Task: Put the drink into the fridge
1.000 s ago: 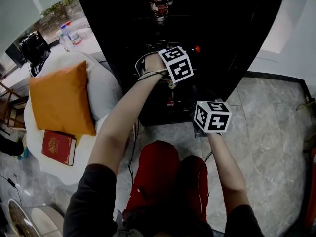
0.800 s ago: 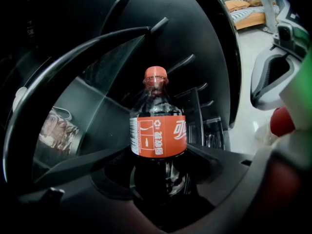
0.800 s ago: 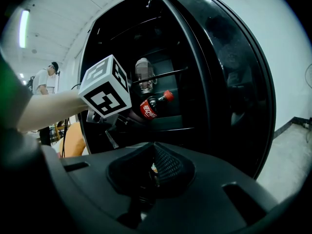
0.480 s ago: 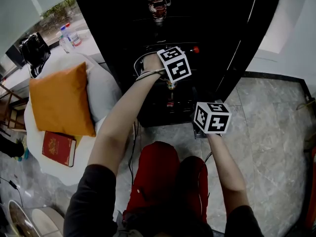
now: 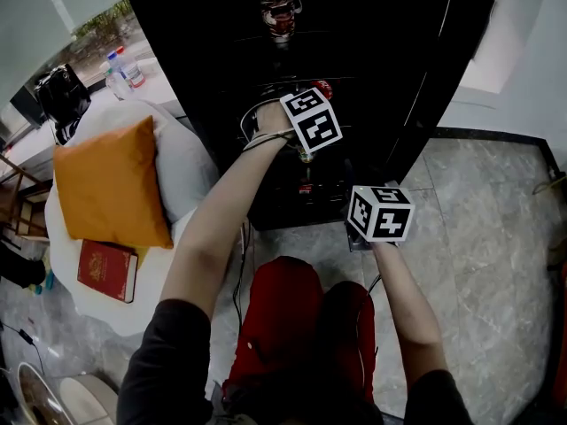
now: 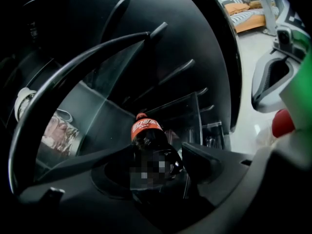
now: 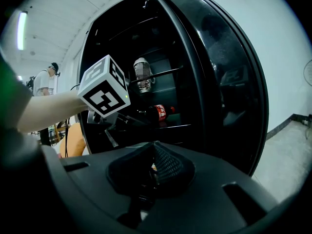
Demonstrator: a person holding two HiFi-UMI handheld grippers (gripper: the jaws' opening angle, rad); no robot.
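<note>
Cola bottle, dark, with a red label and a red cap, clamped by its body between the two jaws of the left gripper. Jaws opened only to the bottle's width, one dark jaw at each side of it, cap end pointing away from the camera toward the glass shelves. Lower body too blurred to read.

From the right gripper view, the same bottle lying nearly level inside the open front of the black fridge, cap toward the right, just above a shelf. Impossible to tell whether touching that shelf or held clear of it. From the head view, only the red cap visible past the left gripper's marker cube; the rest hidden behind cube and hand.

On the shelf above, a pale container, too dim to identify. Fridge interior very dark in every view, with only shelf edges catching light. Fridge door swung open at the right, glossy and black.

Right gripper held low in front of the fridge, well apart from the bottle. Jaws pressed together, nothing between them.

Beside the fridge on the person's left, an orange cushion on a white seat, with a red book near its lower edge. In the right gripper view, a person standing far off at the left, small and half cut off by the forearm.
</note>
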